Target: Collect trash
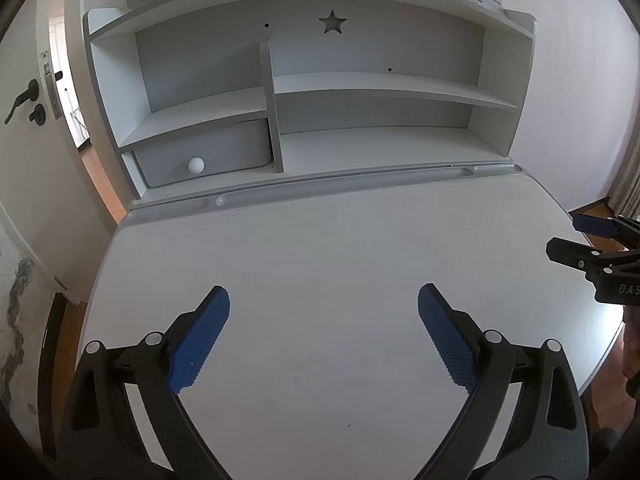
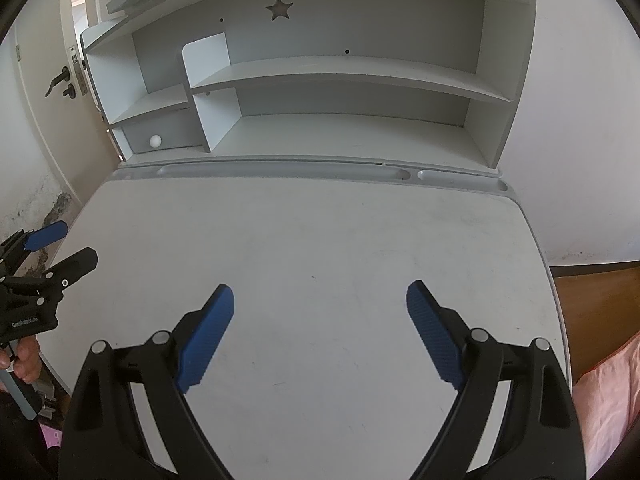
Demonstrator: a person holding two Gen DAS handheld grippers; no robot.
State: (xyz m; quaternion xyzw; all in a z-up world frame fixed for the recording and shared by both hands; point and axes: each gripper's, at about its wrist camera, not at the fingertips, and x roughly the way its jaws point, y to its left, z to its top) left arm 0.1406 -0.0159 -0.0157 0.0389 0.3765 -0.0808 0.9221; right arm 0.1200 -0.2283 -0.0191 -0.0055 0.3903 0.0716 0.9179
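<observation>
— Where the wall is stained and peeling at the far left, what stands beside it?
— A white door [image 1: 28, 128] with a dark lever handle [image 1: 22, 100], ajar onto an orange floor. Next to it rises the pale desk hutch [image 1: 304, 92], with a drawer [image 1: 204, 156] in its lower left bay bearing a round white knob [image 1: 196, 165], and a star cut-out [image 1: 332, 22] high in the back panel.
— And the grippers?
— Both hover above the white desk top [image 1: 320, 248]. The left gripper [image 1: 324, 300] has its blue pads spread wide, nothing between them. The right gripper [image 2: 320, 296] is just as wide apart and just as empty; in the left wrist view it pokes in at the right edge.
— Where is the trash?
— I cannot find any: the desk and shelves look bare in both views.
— Farthest right?
— A brown floor and a pink cloth [image 2: 608, 384].
</observation>
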